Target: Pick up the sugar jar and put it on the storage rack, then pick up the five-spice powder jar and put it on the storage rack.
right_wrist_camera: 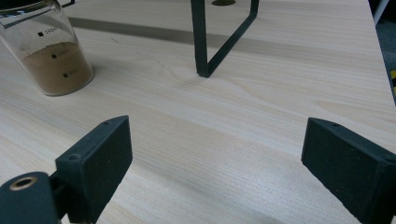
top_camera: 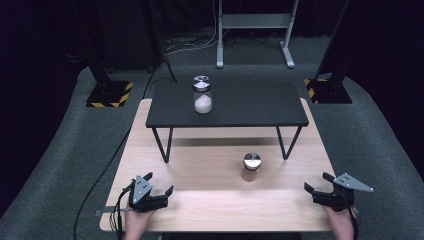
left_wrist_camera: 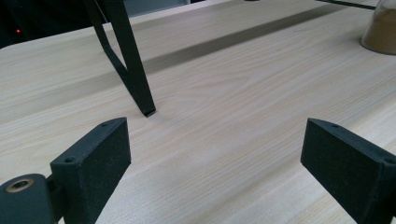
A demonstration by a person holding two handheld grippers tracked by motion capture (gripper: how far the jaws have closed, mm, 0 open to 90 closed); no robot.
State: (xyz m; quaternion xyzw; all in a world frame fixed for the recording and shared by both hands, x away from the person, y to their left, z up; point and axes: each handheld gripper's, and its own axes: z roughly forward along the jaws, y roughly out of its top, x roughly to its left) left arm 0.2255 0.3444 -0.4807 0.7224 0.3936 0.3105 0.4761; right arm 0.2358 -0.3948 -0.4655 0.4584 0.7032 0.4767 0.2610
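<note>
Brown-powder jar [top_camera: 251,167] standing untouched at worktop [top_camera: 200,200] centre, between left gripper [top_camera: 159,192] at 8 o'clock and right gripper [top_camera: 317,188] at 4 o'clock, both resting with jaws spread empty, apparently staged for pickup.

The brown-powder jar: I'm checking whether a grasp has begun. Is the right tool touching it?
Apart. The high view shows bare wood between the right tool and the brown-powder jar; its jaws stand open, holding nothing.

Bare wooden tabletop [top_camera: 210,200] ahead, brown-powder jar [top_camera: 251,167] and perhaps low black shelf legs [top_camera: 162,145] beyond.
</note>
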